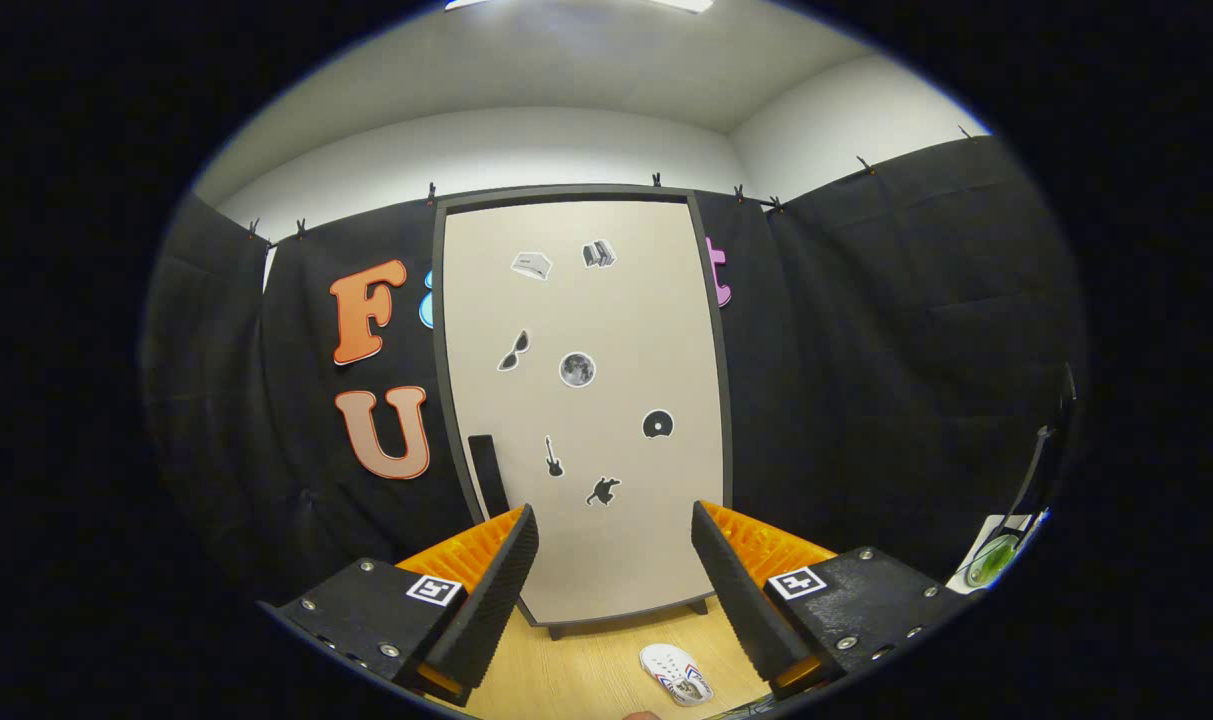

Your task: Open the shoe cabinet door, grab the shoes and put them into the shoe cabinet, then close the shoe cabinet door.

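The tall shoe cabinet (606, 420) stands in the middle of the frame with its pale door (626, 330) closed, stickers dotted over it and a dark handle (487, 472) low on its left side. At the bottom, the gripper (614, 590) has its fingers spread wide apart, holding nothing. A small white shoe (675, 674) lies on the wooden floor (576, 670) between the fingers, near the cabinet's foot.

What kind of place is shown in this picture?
Probably a small recording booth, not a real home: black cloth wall clipped up, a shoe cabinet with door closed, one white shoe on the wooden floor. The tool is open, empty.
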Demonstrator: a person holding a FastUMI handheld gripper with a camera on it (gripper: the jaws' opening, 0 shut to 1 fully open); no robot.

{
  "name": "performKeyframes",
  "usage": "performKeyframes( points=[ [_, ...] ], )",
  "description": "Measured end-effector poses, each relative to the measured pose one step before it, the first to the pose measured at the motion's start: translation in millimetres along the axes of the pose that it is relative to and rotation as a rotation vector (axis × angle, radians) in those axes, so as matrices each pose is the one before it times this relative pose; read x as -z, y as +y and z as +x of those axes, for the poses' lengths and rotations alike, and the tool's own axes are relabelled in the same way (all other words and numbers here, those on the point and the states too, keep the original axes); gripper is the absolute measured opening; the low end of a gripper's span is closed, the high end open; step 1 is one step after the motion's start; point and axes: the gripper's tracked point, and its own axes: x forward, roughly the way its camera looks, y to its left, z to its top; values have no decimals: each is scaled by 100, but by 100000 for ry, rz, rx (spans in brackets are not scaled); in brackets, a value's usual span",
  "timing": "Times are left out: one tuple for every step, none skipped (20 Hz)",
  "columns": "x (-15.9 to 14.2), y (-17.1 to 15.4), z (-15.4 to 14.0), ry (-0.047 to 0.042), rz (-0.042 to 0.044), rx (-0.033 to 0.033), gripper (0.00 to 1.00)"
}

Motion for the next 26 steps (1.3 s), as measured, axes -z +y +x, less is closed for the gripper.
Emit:
performKeyframes(
  points=[
    [103,190,145,22,-569,-135,96],
    [22,133,80,214,-478,-111,96],
    [162,118,94,274,-153,-293,96],
    [42,142,86,165,191,-412,96],
    [9,159,30,37,233,-402,96],
    [173,123,10,189,9,-276,96],
    [97,218,199,173,-246,-144,96],
    [126,381,216,245,-424,-322,96],
    [150,475,323,309,-593,-550,96],
    [236,560,360,343,-668,-671,96],
    [236,642,451,521,-779,-779,96],
    [352,818,616,434,-838,-941,96],
    [317,870,761,594,-924,-1030,96],
    [441,960,665,1009,-869,-1260,96],
    [423,998,812,1079,-832,-1509,96],
    [314,847,787,643,-1008,-1668,96],
    [216,683,801,568,-1146,-806,96],
    [110,585,988,195,-1120,-365,96],
    [196,466,1202,478,-1129,-39,96],
    [112,599,1028,439,-1069,-290,96],
    [-77,604,1067,-403,-958,-485,96],
    [-62,565,1071,-210,-957,-517,96],
    [132,575,1010,439,-686,-255,95],
    [143,520,1161,280,-1050,-785,95],
    [123,432,1130,761,-954,-215,94],
    [137,232,1078,337,-691,127,92]
  ],
)
